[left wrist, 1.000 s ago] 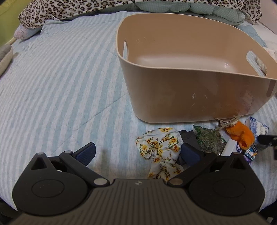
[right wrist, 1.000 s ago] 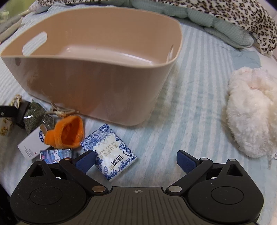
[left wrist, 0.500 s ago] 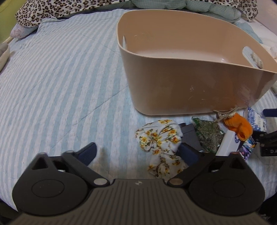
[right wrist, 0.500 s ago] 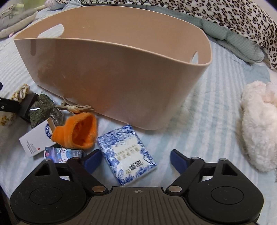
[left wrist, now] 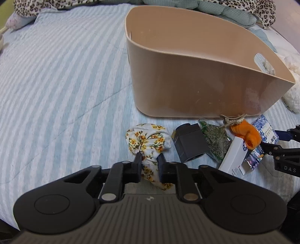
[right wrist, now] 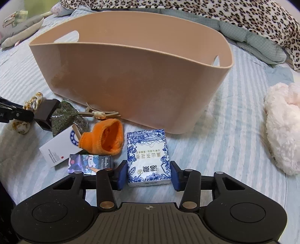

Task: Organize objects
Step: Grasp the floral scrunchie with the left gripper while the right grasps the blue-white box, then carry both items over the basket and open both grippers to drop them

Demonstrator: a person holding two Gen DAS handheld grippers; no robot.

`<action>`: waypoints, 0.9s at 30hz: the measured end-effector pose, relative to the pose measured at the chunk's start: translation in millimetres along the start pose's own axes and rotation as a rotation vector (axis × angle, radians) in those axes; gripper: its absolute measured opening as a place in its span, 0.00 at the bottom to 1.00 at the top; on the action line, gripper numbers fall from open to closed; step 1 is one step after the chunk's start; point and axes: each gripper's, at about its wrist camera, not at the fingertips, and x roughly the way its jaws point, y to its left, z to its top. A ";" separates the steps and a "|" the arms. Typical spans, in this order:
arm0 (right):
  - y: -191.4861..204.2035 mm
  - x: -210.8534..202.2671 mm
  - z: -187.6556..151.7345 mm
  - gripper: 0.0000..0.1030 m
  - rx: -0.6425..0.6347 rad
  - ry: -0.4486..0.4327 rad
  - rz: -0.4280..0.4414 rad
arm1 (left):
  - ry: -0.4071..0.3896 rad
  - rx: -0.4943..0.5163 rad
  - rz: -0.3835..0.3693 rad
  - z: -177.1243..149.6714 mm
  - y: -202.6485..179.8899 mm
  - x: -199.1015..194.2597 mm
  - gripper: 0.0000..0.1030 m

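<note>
A tan plastic basket [left wrist: 196, 90] stands on the striped bed; it also shows in the right wrist view [right wrist: 131, 78]. In front of it lie a floral cloth bundle [left wrist: 148, 140], a dark box [left wrist: 189, 145], a bag of green herbs [left wrist: 217, 138], an orange sock [right wrist: 106, 138], a white card box [right wrist: 58, 148], a small cartoon packet [right wrist: 90, 164] and a blue-and-white tissue pack [right wrist: 148, 157]. My left gripper [left wrist: 149, 161] is shut on the floral cloth. My right gripper [right wrist: 147, 175] has closed on the sides of the tissue pack.
A fluffy white plush [right wrist: 281, 127] lies right of the basket. A leopard-print blanket [right wrist: 225, 11] and green quilt lie along the back. A hair clip [right wrist: 99, 113] lies against the basket's front wall. The striped sheet [left wrist: 56, 84] stretches to the left.
Both grippers moved forward and closed: the left onto the floral cloth, the right onto the tissue pack. Both were open before.
</note>
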 end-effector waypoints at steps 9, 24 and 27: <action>-8.4 -47.6 -6.5 0.42 0.096 -0.116 0.003 | -0.113 0.003 0.004 -4.0 -5.9 -41.2 0.11; -34.6 -116.7 33.6 0.42 0.166 -0.377 0.005 | -0.359 0.046 0.016 38.3 -35.6 -111.4 0.11; -38.6 -116.4 50.9 0.42 0.170 -0.405 0.002 | -0.391 0.064 0.044 55.2 -43.1 -109.6 0.11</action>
